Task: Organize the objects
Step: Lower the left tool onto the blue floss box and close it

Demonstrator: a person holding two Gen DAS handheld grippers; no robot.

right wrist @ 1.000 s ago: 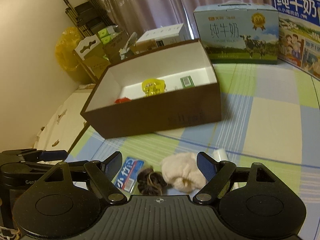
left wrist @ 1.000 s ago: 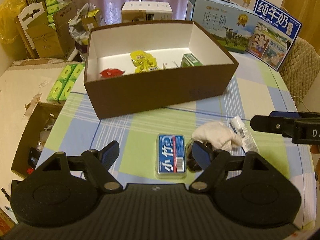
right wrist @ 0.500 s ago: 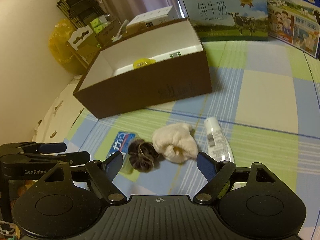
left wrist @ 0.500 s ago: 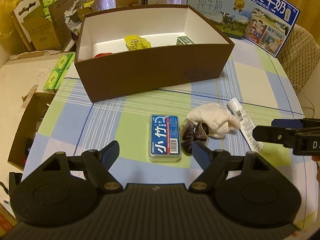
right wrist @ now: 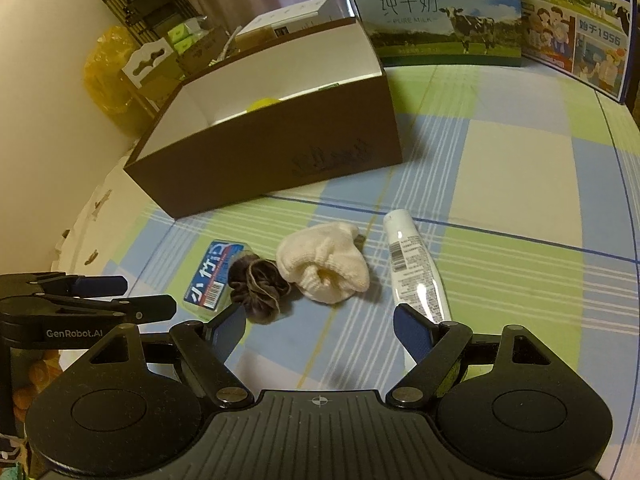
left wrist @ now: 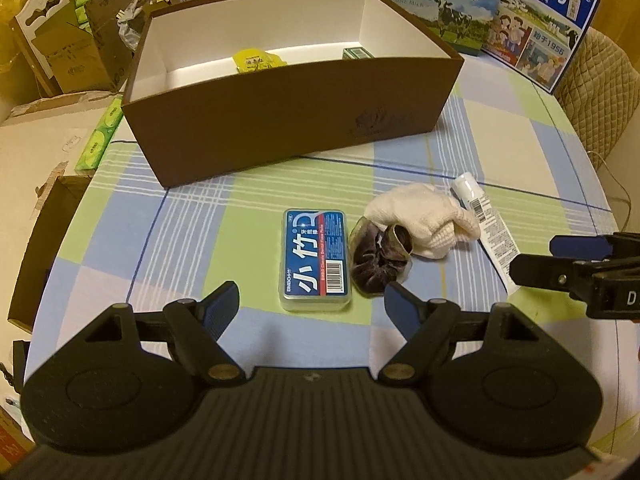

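Four loose things lay on the tabletop (left wrist: 500, 136): one blue floss-pick case (left wrist: 316, 258), one dark scrunchie (left wrist: 378, 264), one cream sock (left wrist: 424, 220) and one white tube (left wrist: 486, 226); one brown box (left wrist: 296, 108), two milk cartons (right wrist: 434, 12)

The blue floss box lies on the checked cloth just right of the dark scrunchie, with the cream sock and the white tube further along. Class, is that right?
One thing is wrong: the blue floss box lies just left of the dark scrunchie, not right. The left wrist view shows it. The cream sock and white tube do follow further along on the checked cloth.
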